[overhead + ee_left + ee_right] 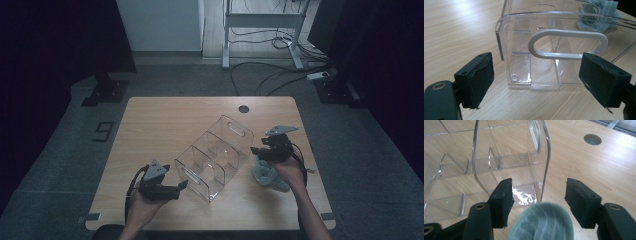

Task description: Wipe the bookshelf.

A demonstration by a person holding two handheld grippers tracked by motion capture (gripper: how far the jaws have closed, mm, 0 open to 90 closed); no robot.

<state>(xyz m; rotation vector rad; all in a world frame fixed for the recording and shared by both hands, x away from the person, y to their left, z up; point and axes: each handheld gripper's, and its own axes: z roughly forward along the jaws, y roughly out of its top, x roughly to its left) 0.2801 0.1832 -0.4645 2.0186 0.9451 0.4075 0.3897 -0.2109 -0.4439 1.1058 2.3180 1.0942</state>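
A clear plastic organizer (215, 157) with several divided compartments lies slantwise on the wooden table (165, 120). My left gripper (182, 187) is open just short of its near end. In the left gripper view the jaws (536, 80) stand wide apart before the white-rimmed handle slot (567, 43), touching nothing. My right gripper (257, 150) hovers open beside the organizer's far right end. Its jaws (539, 195) flank the clear corner wall (544, 157) without touching it. A pale blue-green cloth (265, 172) lies crumpled under the right hand, blurred and low between the jaws (541, 222), unpressed by the pads.
A round cable hole (243, 109) sits at the table's far edge. Bare wood spreads over the far and left parts of the top. Beyond the table are grey floor, a desk frame (260, 30) and loose cables (280, 75).
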